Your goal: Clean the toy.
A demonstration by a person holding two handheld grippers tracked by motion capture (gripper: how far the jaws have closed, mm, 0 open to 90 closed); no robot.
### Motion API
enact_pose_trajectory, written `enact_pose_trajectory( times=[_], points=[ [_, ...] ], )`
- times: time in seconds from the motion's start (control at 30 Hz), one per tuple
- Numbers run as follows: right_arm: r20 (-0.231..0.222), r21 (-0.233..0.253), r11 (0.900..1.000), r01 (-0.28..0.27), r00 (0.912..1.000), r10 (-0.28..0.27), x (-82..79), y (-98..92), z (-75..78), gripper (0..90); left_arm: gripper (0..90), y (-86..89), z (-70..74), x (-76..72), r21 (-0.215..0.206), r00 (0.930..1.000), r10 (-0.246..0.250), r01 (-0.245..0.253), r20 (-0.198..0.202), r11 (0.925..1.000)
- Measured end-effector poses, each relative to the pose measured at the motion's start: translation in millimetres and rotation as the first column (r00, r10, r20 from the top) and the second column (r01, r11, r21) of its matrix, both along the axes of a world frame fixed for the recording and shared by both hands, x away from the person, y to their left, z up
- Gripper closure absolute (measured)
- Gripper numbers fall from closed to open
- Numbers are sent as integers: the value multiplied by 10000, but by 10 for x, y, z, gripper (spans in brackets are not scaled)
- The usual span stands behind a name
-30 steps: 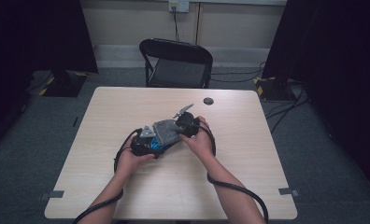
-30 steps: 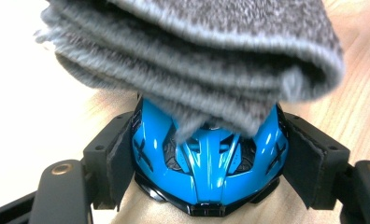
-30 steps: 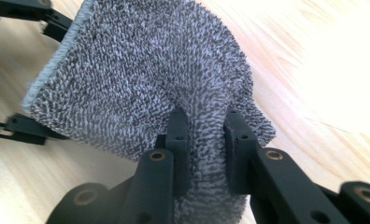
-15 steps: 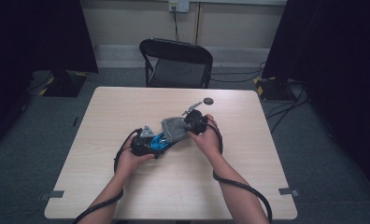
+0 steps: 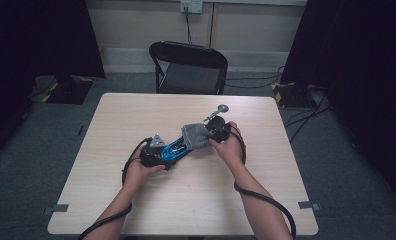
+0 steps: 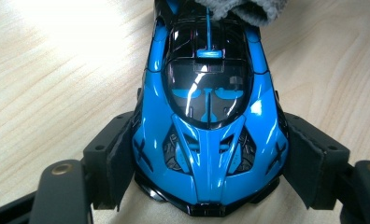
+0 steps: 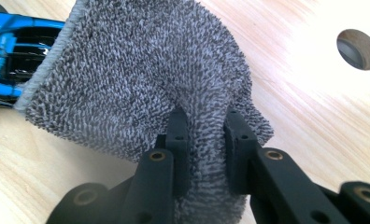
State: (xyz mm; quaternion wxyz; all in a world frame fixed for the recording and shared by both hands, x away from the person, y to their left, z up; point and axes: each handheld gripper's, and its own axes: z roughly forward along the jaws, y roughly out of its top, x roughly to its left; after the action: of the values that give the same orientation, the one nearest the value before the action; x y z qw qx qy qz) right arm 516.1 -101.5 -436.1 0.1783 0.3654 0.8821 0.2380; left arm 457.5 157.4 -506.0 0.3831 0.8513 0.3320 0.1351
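The left gripper (image 6: 206, 186) has its jaws spread wide around the nose of a blue toy car (image 6: 206, 121), one pad against each front flank, so the car is clamped and pinned on the counter (image 6: 57, 70). The car points back toward the gripper, with windscreen and roof running away from the jaws and its tail disappearing under a grey cloth (image 6: 234, 9) at the top of the left gripper view.

The right gripper (image 7: 205, 135) has its jaws nearly closed, pinching a fold of that cloth (image 7: 141, 79) between them. The rest of the cloth fans out ahead of the jaws and drapes over the rear of the car (image 7: 15, 42), whose blue and black bodywork shows just past the cloth's stitched edge. A round hole in the counter (image 7: 358, 49) lies off to one side.

In the high view the car (image 5: 173, 148) lies at a slant near the middle of the counter (image 5: 136, 115), the left gripper (image 5: 153, 154) at its near end and the right gripper (image 5: 217, 129) with the cloth (image 5: 196, 136) at its far end.

Judging by this, the wiping is under way: both grips are set and the cloth is on the tail. The roof, windscreen and nose lie bare and gleaming; whether they have been wiped cannot be told. Drawing the cloth forward along the body looks like the remaining work.
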Motion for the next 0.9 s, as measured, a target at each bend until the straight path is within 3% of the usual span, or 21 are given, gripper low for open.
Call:
enact_pose_trajectory(
  times=[0.47,0.9],
  points=[
    [-47,48,9996,287,9996,-287,8,-180,-22,750,255,0,0,0,2,10000,0,0,2,10000],
    [258,94,9990,435,9987,-438,-1,-213,46,751,255,0,0,0,5,10000,-1,1,3,10000]
  ],
)
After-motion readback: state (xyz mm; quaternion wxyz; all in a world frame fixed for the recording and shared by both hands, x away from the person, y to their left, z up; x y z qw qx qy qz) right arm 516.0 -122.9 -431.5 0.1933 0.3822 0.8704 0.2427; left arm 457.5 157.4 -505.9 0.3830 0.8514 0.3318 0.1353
